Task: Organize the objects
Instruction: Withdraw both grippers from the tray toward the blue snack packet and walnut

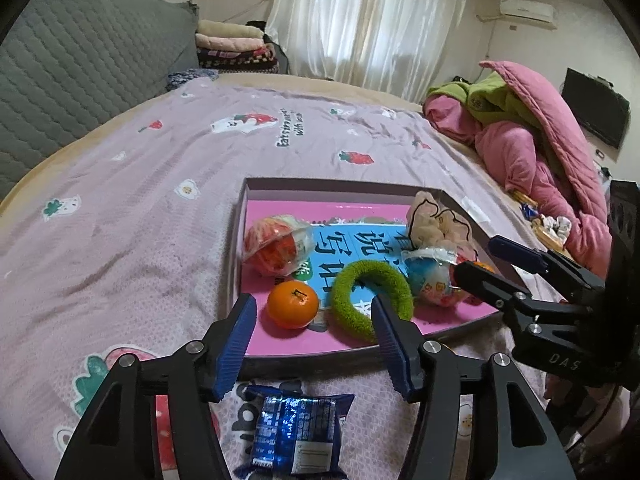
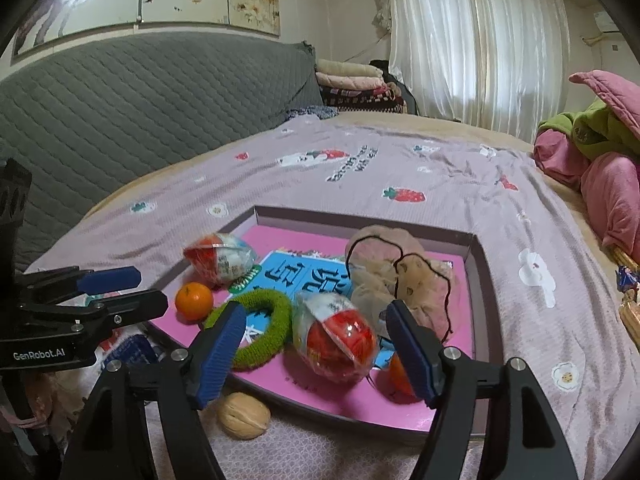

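I count two wrapped snack balls (image 2: 340,342) (image 2: 220,262), two tangerines (image 2: 194,301) (image 2: 400,374), one green ring (image 2: 260,330), one beige scrunchie (image 2: 400,280), one walnut (image 2: 244,416), one blue packet (image 1: 296,432).

The left tool (image 1: 316,344) is pointing forward and downward, its two blue-padded fingers (image 1: 236,344) standing well apart with nothing pressed between them. The right tool (image 2: 316,350) is angling down the same way, its blue pads (image 2: 412,352) also spread wide and gripping nothing. Each tool is showing in the other's view: the right one is reaching in from the right edge of the left wrist view, the left one from the left edge of the right wrist view, side by side.
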`<state>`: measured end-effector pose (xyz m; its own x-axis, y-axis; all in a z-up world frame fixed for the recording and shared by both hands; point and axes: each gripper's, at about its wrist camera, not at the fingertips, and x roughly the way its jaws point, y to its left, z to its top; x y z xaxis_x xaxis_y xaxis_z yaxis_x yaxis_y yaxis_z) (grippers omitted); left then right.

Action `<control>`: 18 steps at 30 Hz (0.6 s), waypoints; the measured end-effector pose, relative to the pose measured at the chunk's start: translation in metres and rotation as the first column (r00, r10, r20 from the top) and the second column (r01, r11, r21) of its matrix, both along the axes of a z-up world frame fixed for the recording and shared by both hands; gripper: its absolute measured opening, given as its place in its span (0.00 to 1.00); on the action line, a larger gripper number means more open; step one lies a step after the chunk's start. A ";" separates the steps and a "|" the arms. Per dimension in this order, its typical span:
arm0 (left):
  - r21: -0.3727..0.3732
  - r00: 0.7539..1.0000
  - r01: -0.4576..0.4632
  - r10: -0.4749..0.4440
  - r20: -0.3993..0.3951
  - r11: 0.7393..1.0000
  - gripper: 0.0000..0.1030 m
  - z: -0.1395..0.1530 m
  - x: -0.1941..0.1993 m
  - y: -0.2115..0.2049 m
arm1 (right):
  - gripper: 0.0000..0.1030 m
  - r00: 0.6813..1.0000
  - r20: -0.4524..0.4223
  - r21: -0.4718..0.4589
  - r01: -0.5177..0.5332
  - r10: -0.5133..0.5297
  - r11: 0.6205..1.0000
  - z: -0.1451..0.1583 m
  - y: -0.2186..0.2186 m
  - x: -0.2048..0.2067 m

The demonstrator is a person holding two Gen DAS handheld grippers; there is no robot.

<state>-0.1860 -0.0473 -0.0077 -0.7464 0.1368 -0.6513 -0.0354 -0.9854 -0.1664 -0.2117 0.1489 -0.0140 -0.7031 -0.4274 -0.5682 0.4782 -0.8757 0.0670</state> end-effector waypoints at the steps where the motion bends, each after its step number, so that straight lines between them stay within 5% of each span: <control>1: -0.001 1.000 -0.006 0.006 -0.001 1.000 0.60 0.002 0.002 -0.001 | 0.70 1.000 -0.006 -0.004 0.001 -0.001 1.000 0.002 0.001 0.001; 18: -0.053 0.998 -0.064 0.062 -0.029 0.997 0.69 0.029 0.042 0.005 | 0.75 0.997 -0.074 -0.052 -0.030 0.026 0.998 0.031 0.005 0.032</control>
